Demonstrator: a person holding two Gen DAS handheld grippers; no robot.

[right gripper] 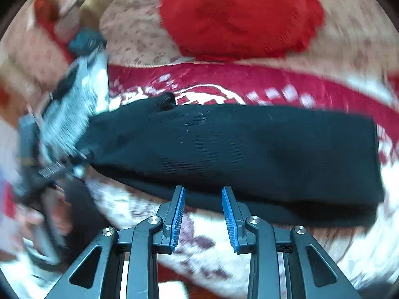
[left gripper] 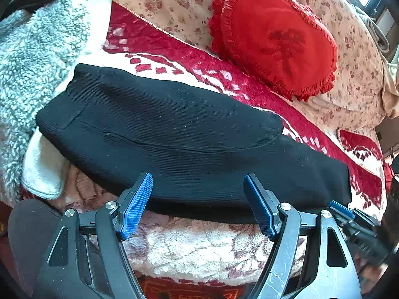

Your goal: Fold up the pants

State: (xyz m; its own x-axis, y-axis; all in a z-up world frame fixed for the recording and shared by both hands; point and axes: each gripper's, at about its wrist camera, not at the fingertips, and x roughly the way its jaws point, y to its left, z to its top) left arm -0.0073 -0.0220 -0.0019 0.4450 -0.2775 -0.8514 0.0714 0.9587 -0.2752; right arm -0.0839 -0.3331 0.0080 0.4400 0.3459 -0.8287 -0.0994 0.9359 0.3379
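Plush red-and-white blanket covers the bed, and on it the black pants lie flat as one long, narrow band, apparently already doubled leg over leg. In the left wrist view their long axis runs from about ten o'clock, up by the grey fleece, down to about four o'clock, where the squared far end stops just short of the frame's edge. In the right wrist view the same band runs nearly straight across, nine o'clock to three o'clock, with the cut-off end at three o'clock. A curved seam crosses the cloth lengthways, and a shorter upper layer ends partway along, so the piece is thicker toward the ten o'clock end.

Behind the pants, at one o'clock in the left view, a red heart-shaped cushion rests on a flowered sheet, well apart from the cloth.

Both tools sit on the near side of the band, at six o'clock, pointing across it, not along it. The left tool has its blue pads spread wide with nothing between them, its tips just over the near hem. The right tool stands parted more narrowly, also empty, tips at the near hem around the band's middle; its picture is smeared. The right tool shows again at the left view's four o'clock edge, beside the squared end, so the right hand looks nearer that end for the next fold.
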